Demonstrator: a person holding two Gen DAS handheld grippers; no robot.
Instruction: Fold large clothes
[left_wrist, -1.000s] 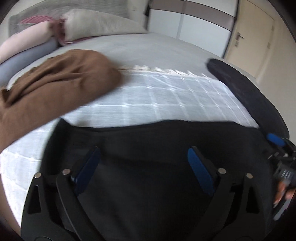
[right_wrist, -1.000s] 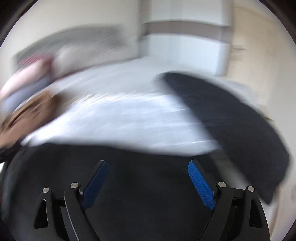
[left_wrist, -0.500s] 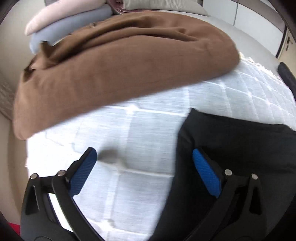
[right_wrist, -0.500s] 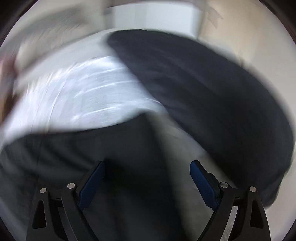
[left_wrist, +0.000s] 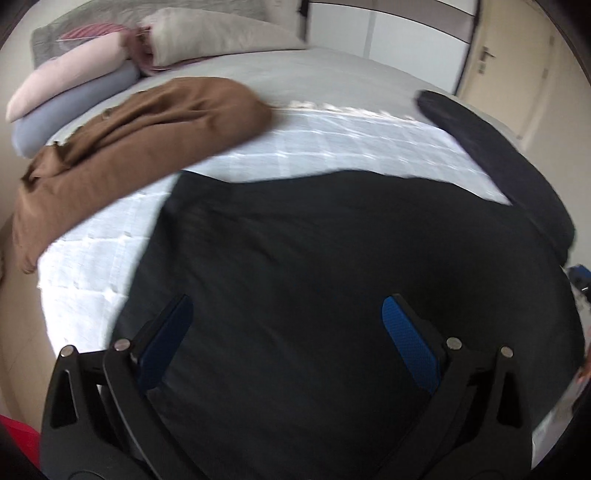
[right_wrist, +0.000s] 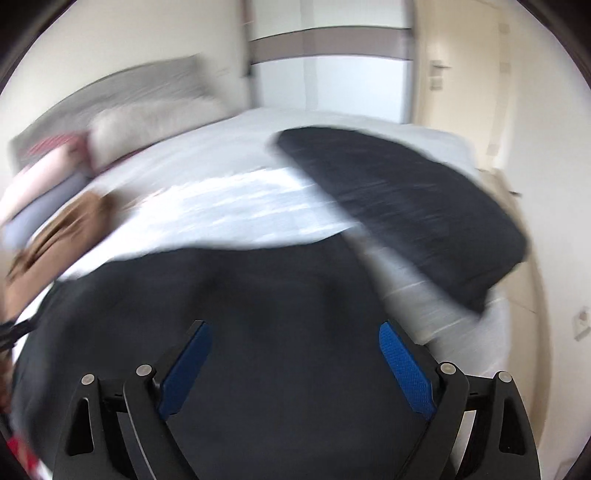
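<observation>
Fingers on my left gripper (left_wrist: 286, 325) stand spread about as wide as they go, blue pads apart, with nothing pinched between them; they have only just finished opening, and they hang above the black garment (left_wrist: 332, 280) without pressing on it. My right gripper (right_wrist: 295, 350) shows the same in its own view: fingers wide apart, empty, poised over that garment (right_wrist: 258, 314).

I take the black garment as my landmark. It lies spread on the bed, on the white quilted cover (left_wrist: 332, 147), and fills the near part of both views, its far edge running across the cover. Beyond it and to the left sits a brown garment (left_wrist: 140, 147), bunched in a long heap, apart from the black one with a strip of white cover between them. To the right of the black garment lies a dark folded piece (left_wrist: 498, 158) along the bed's right side; in the left view its near end seems to meet the black garment's corner, while the blurred right view shows a pale strip between them. Farther off, behind the brown heap, rolled bedding in pink and pale blue (left_wrist: 66, 88) and a grey pillow (left_wrist: 214, 37) rest by the headboard. A door (left_wrist: 498, 55) stands beyond the far right corner.
</observation>
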